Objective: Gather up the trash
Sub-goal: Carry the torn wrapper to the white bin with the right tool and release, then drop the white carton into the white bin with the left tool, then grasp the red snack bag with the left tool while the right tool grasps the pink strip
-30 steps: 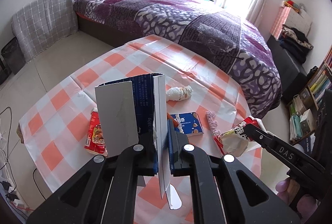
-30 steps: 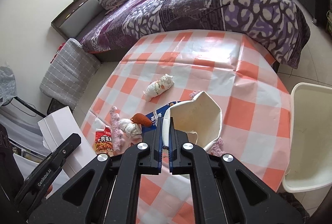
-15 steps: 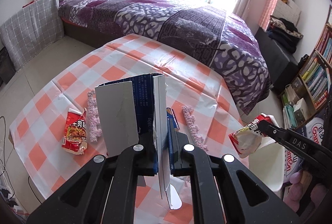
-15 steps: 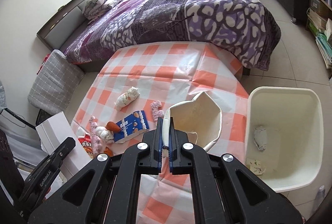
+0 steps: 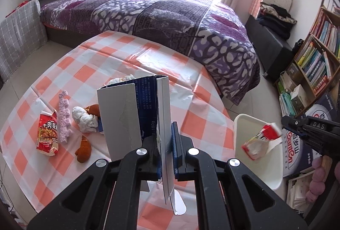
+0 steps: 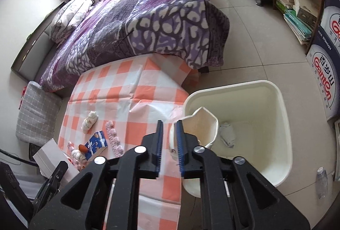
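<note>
The left gripper [image 5: 165, 140] is clamped on a torn blue carton [image 5: 136, 110] above the surface [image 5: 136, 59]. The right gripper's [image 6: 169, 140] jaws are parted; the wrapper [image 6: 200, 125] is seen over the white bin [image 6: 282, 115].

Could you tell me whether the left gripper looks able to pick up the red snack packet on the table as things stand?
Probably not yet. The left gripper is shut on a flattened carton, so its fingers are full. The packet itself lies uncovered on the table, beside a pink strip.

Crumpled red-white wrapper [image 5: 260, 141] over cream bin [image 5: 240, 130].
</note>
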Demonstrator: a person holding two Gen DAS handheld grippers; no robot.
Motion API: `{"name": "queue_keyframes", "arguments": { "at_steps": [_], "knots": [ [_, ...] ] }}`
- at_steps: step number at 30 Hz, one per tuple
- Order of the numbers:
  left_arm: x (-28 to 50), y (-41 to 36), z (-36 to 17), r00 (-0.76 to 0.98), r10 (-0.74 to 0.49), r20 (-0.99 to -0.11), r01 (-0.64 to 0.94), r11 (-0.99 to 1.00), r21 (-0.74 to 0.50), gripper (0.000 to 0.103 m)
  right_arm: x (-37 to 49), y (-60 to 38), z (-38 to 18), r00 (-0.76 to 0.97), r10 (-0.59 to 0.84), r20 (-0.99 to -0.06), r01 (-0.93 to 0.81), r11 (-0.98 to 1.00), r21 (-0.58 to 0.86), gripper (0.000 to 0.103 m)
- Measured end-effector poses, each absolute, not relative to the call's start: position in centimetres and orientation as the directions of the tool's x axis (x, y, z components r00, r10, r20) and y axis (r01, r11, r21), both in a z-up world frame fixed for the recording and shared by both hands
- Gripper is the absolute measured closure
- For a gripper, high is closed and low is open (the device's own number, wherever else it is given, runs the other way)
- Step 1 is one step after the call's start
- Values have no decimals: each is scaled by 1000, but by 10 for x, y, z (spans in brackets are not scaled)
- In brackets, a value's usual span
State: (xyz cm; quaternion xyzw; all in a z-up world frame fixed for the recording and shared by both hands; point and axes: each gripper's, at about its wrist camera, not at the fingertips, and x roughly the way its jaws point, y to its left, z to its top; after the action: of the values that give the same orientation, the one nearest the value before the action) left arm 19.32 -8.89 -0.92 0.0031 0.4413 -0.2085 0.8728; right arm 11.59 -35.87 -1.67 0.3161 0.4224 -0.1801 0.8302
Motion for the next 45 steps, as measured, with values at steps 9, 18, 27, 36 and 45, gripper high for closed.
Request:
{"name": "queue_keyframes", "arguments": {
  "at_steps": [9,18,27,36,45],
  "knots": [
    [179,-136,-17,464,-427,-776,433,874,-222,96,78,-415,-8,598,-120,-793,657,640,399,55],
    [159,-200,-35,352,-503,-789,522,806,-280,96,52,-443,3,605,-238,-760,714,585,385,15],
    [138,-257,-41,212,-589,-779,564,725,-395,96,30,-473,8,643,-244,-726,731,477,488,8],
    [137,-300,-32,146,-650,-746,564,674,-477,74,16,-489,18,646,-319,-694,750,439,495,7],
    [141,-259,-20,345,-503,-793,603,766,-223,36,43,-458,22,619,-338,-709,741,550,385,7]
  ]
}}
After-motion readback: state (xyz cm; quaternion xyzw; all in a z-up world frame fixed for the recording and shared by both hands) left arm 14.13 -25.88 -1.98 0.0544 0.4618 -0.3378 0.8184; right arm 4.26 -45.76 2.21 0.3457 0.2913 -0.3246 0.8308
